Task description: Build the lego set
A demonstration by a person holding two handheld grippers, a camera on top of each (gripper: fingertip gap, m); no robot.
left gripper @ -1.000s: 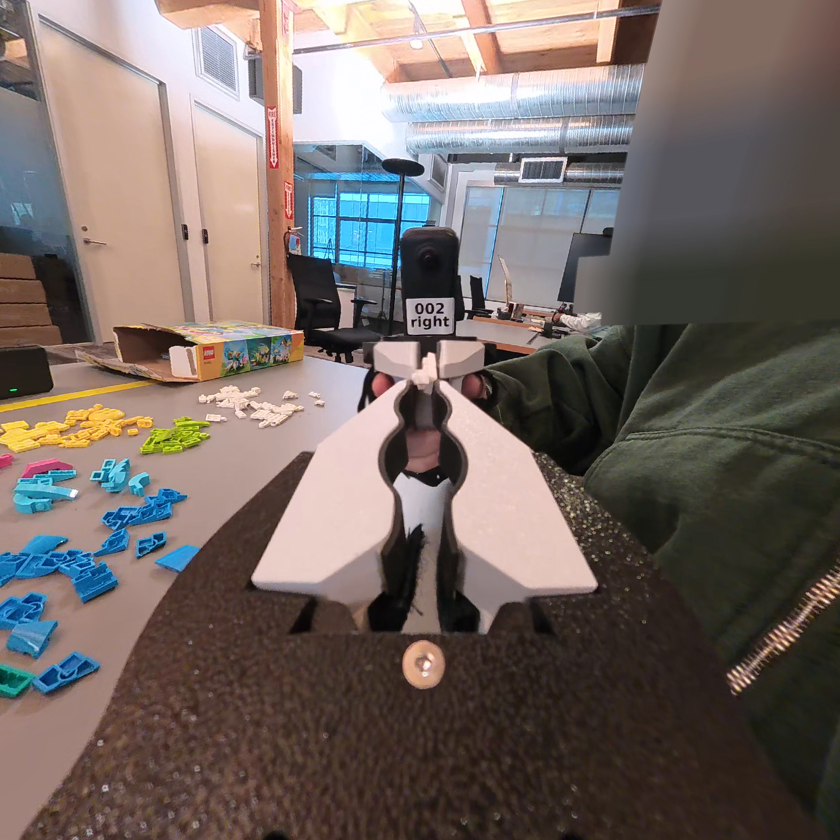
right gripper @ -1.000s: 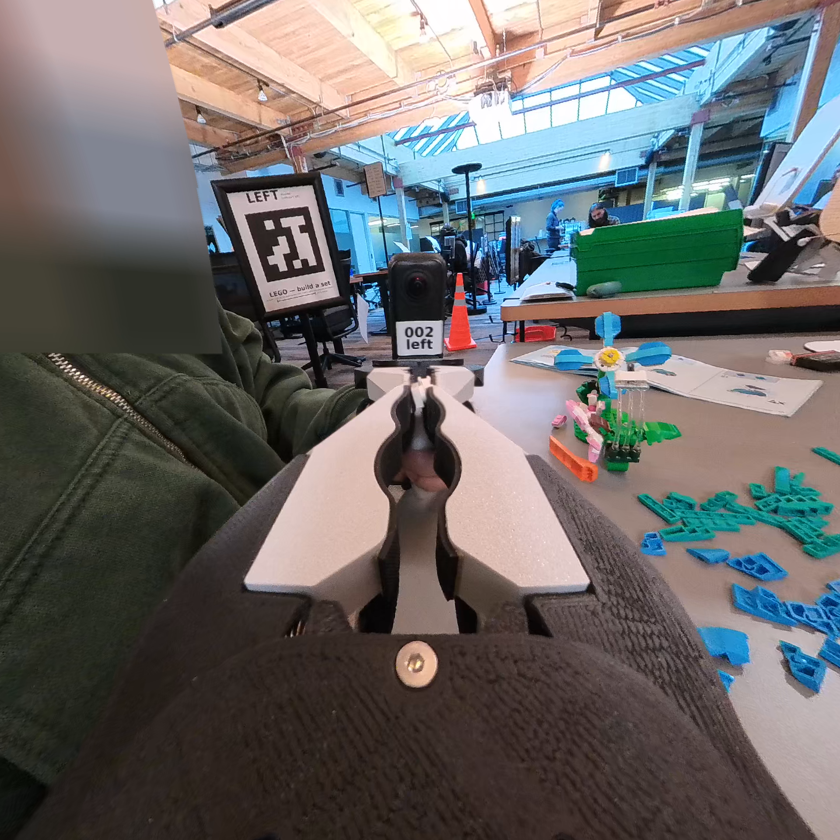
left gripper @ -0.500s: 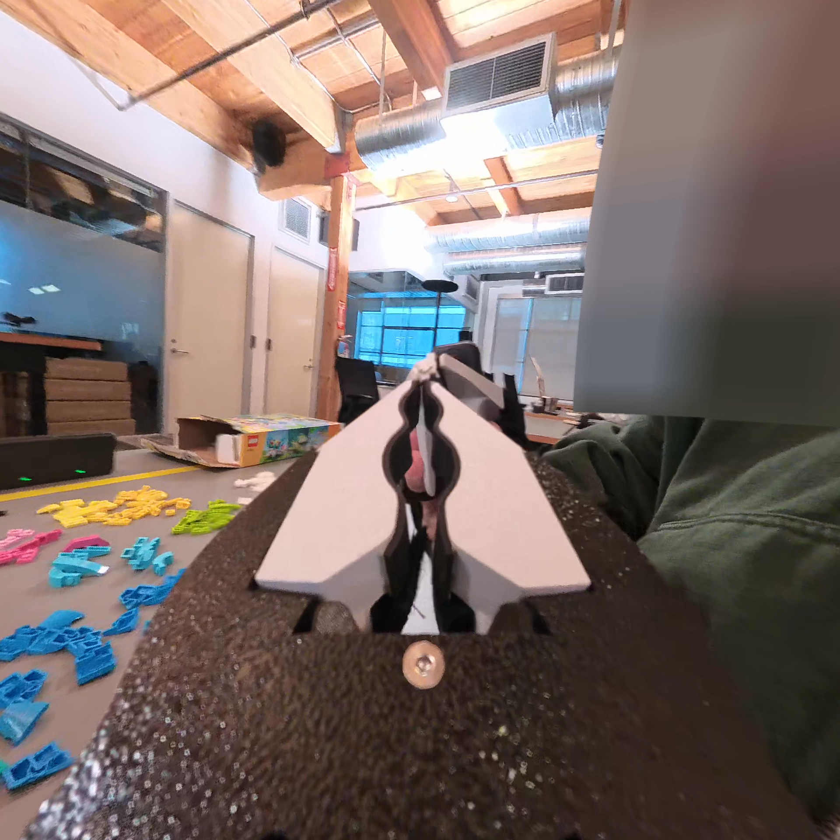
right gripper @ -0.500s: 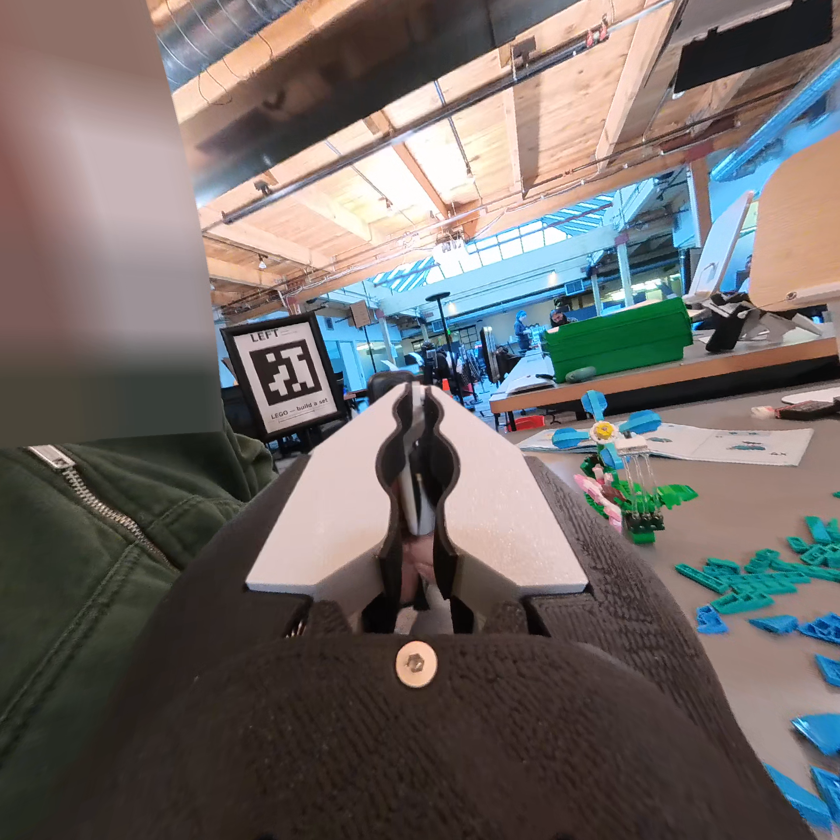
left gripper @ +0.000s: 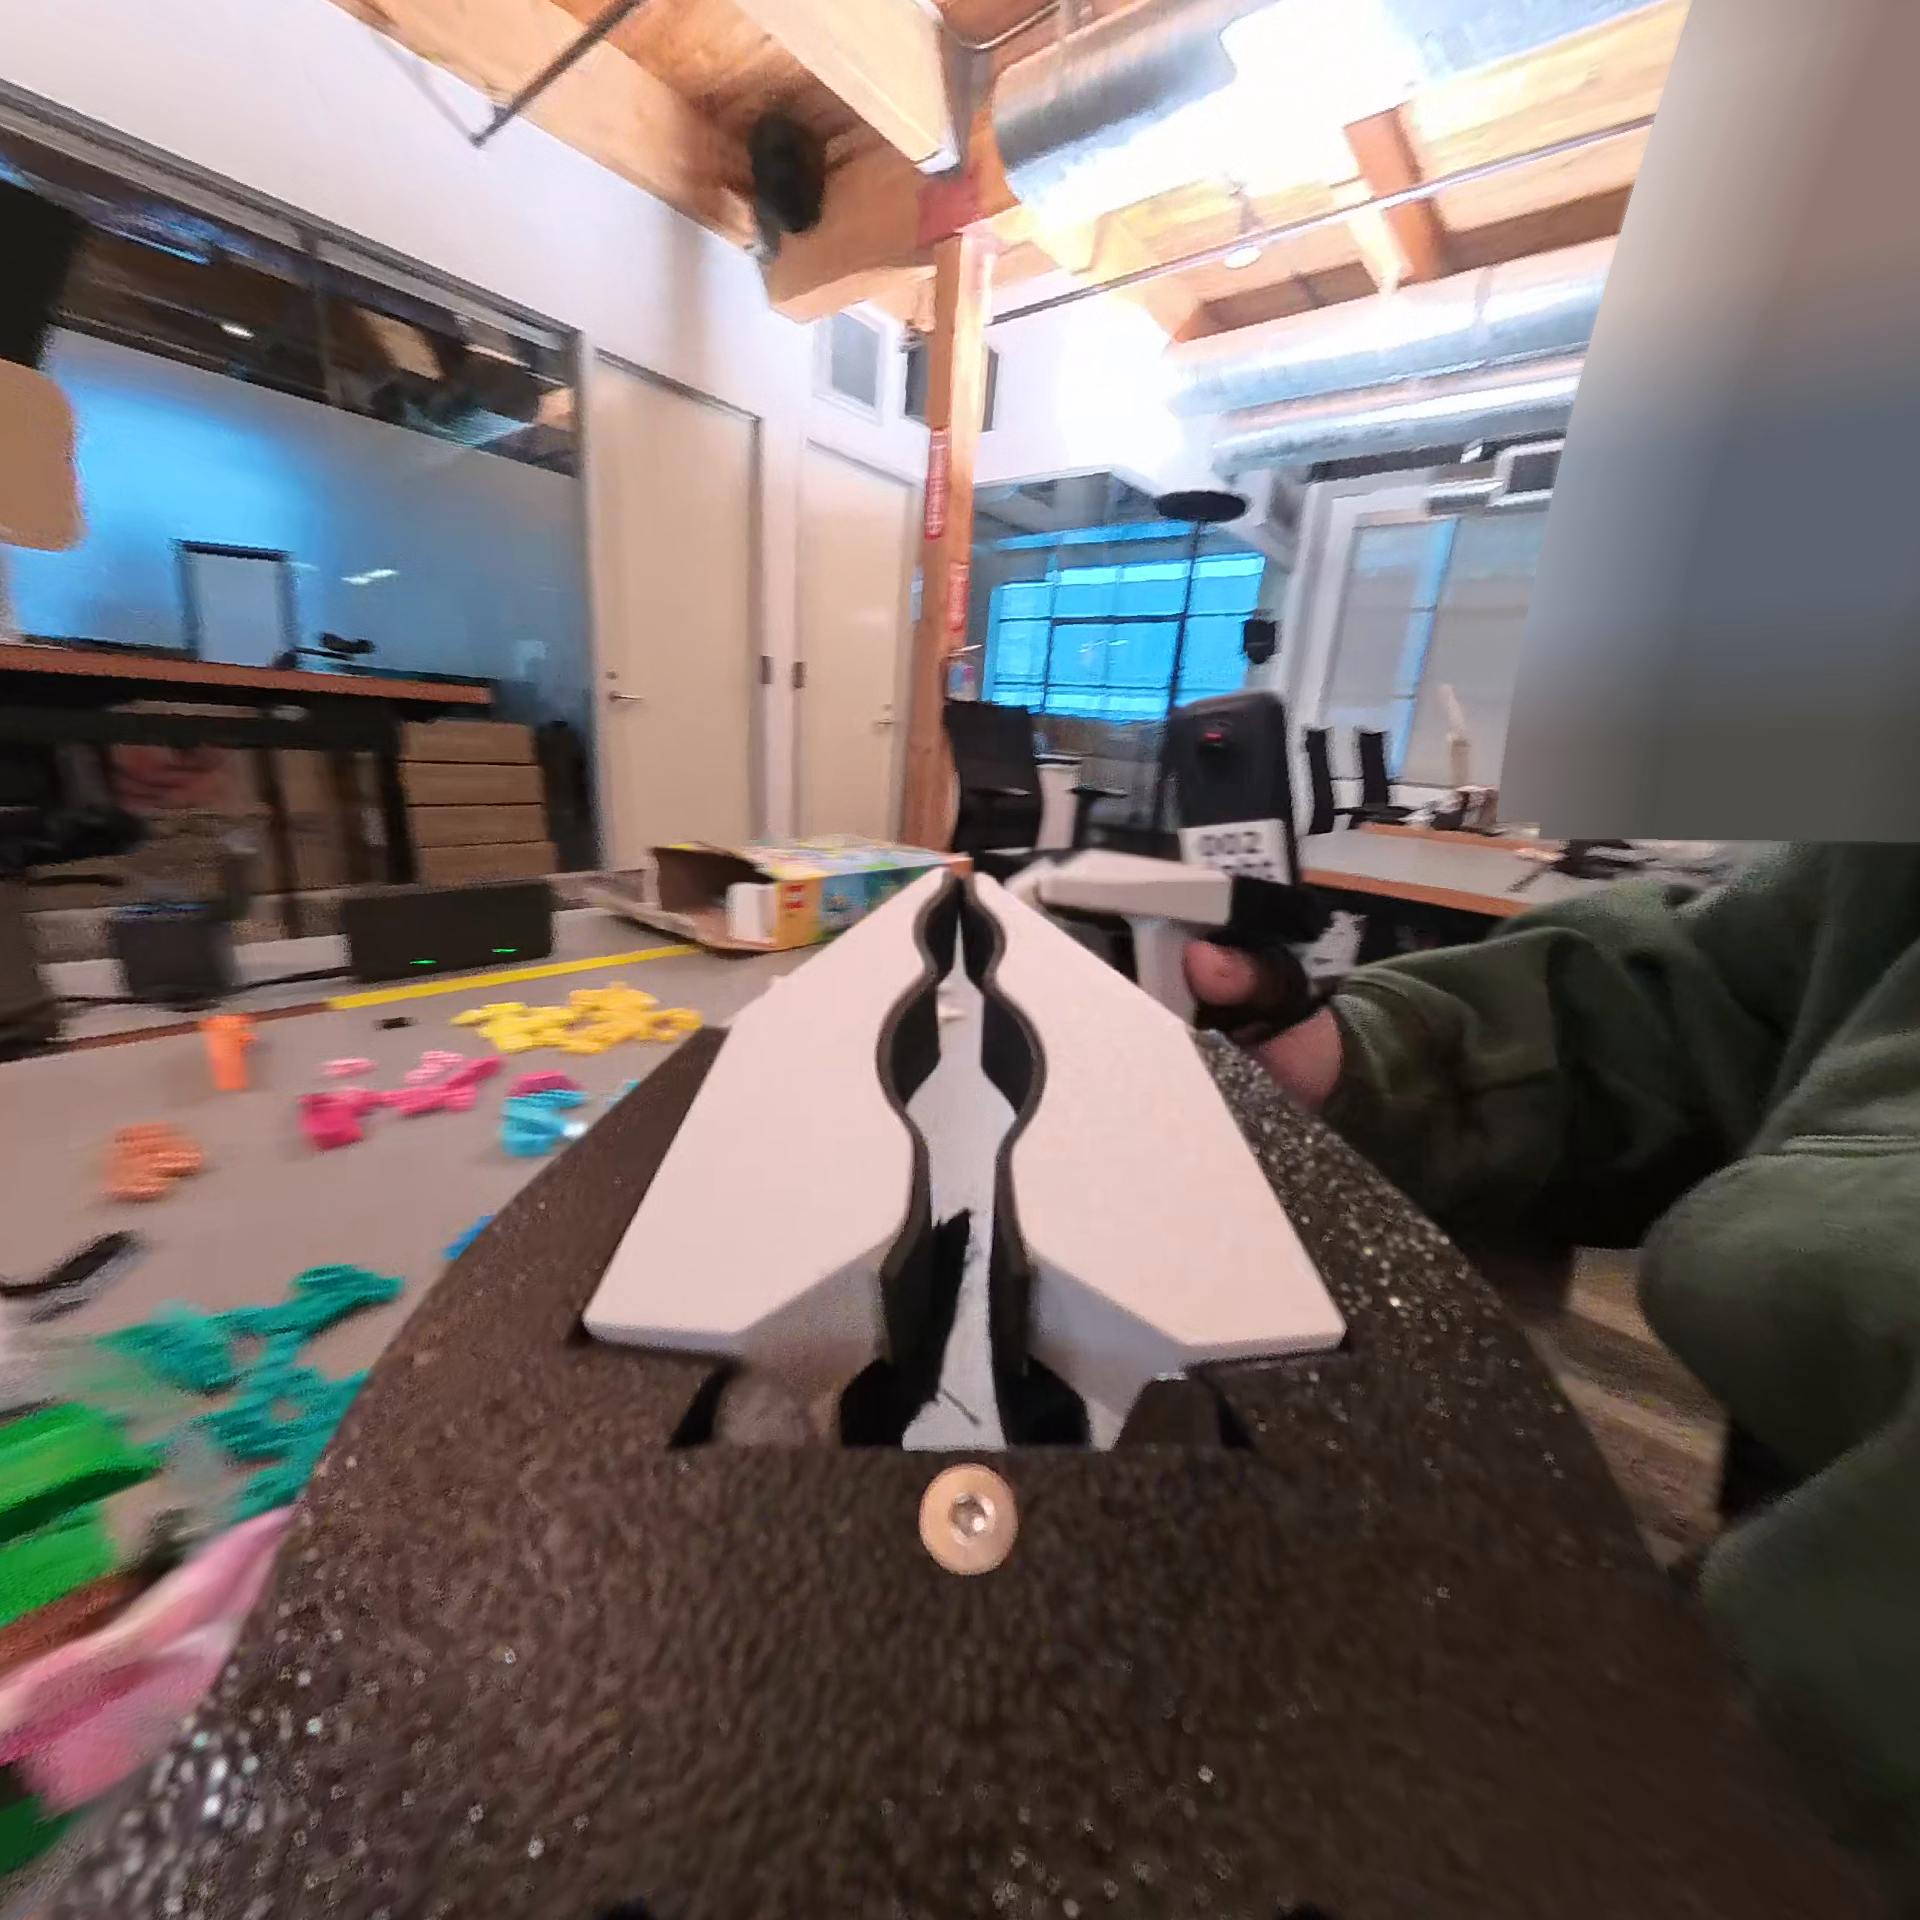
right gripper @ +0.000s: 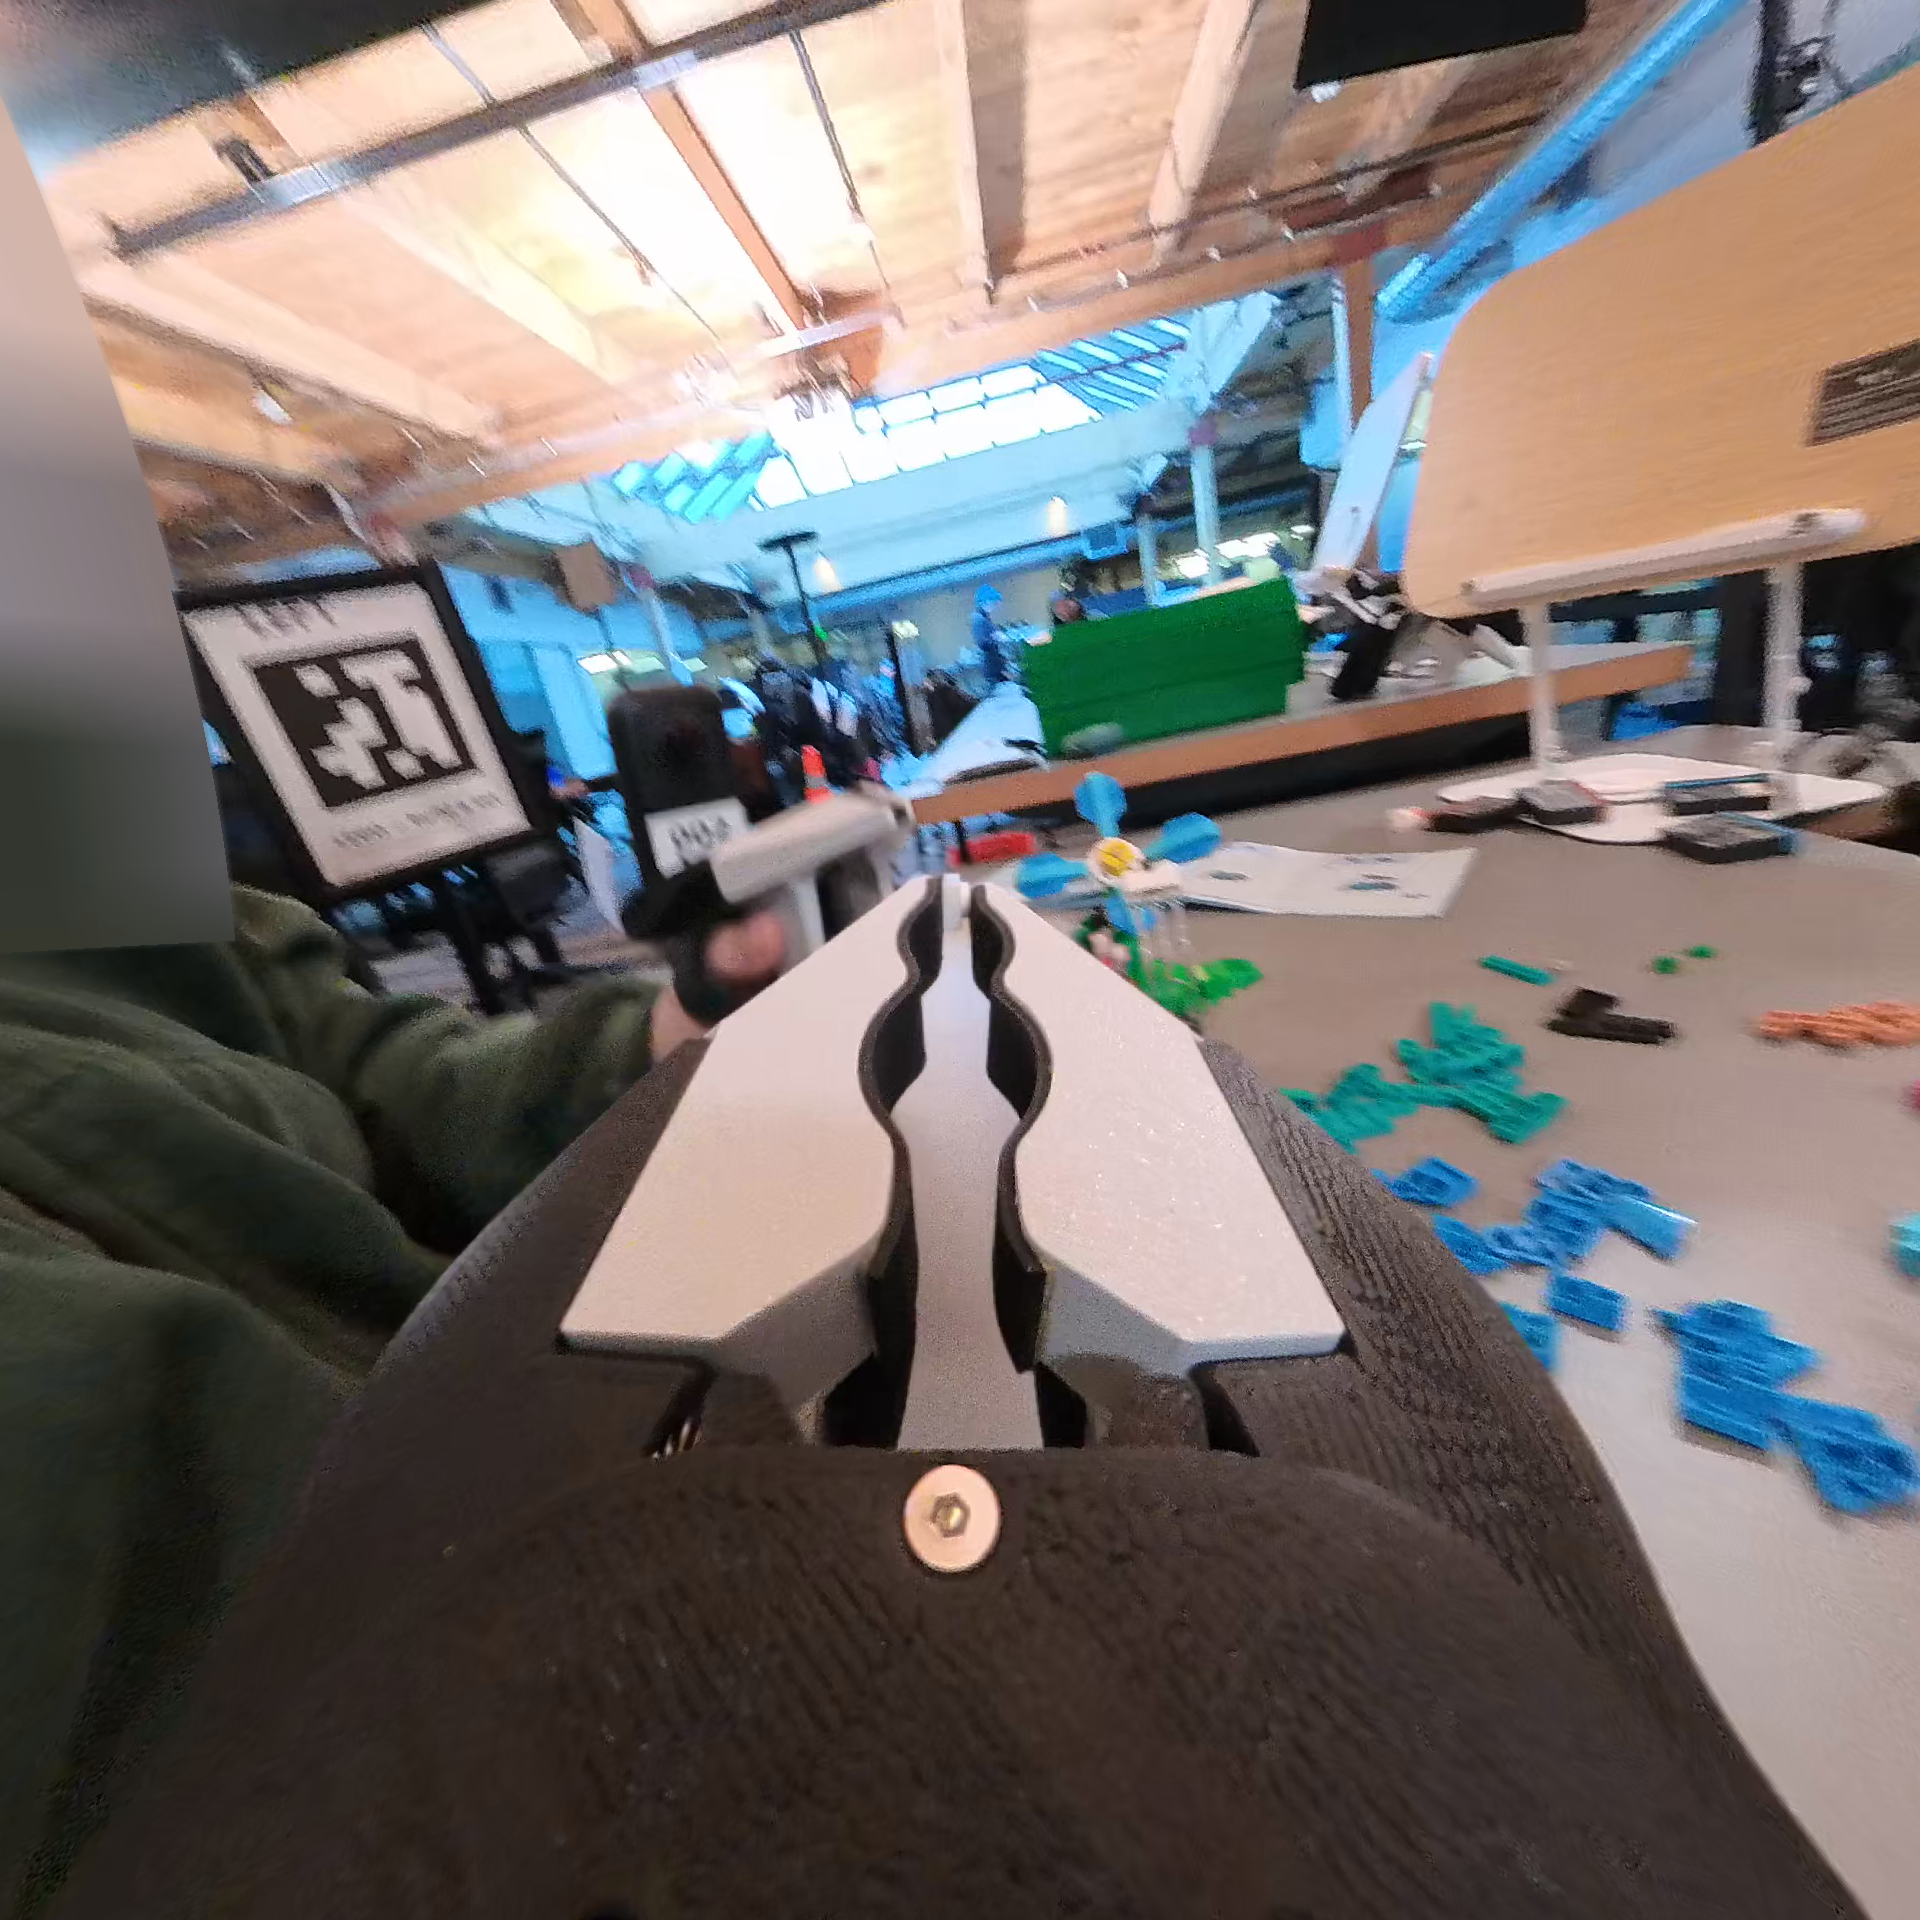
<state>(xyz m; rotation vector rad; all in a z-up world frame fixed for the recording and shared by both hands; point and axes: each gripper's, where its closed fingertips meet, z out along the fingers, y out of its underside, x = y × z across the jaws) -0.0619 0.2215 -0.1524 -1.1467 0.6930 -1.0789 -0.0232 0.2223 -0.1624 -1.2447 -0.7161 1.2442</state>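
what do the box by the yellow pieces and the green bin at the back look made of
Box: looks like cardboard, with a printed glossy outside and a raw brown torn flap. Green bin: probably moulded plastic, uniformly saturated with ribbed sides, though too blurred to be sure.

Open-plan office or workshop loft. Exposed timber ceiling beams (left gripper: 665, 135) and silver air ducts (left gripper: 1382, 384) overhead; glass-walled room (left gripper: 291, 520) and pale doors (left gripper: 675, 613) along one side; black office chairs (left gripper: 997, 779) beside desks. Grey worktable (right gripper: 1714, 1039) strewn with sorted toy bricks (right gripper: 1455, 1081); framed marker sign (right gripper: 358, 727) on a stand; green crate (right gripper: 1164, 665) on a far bench.
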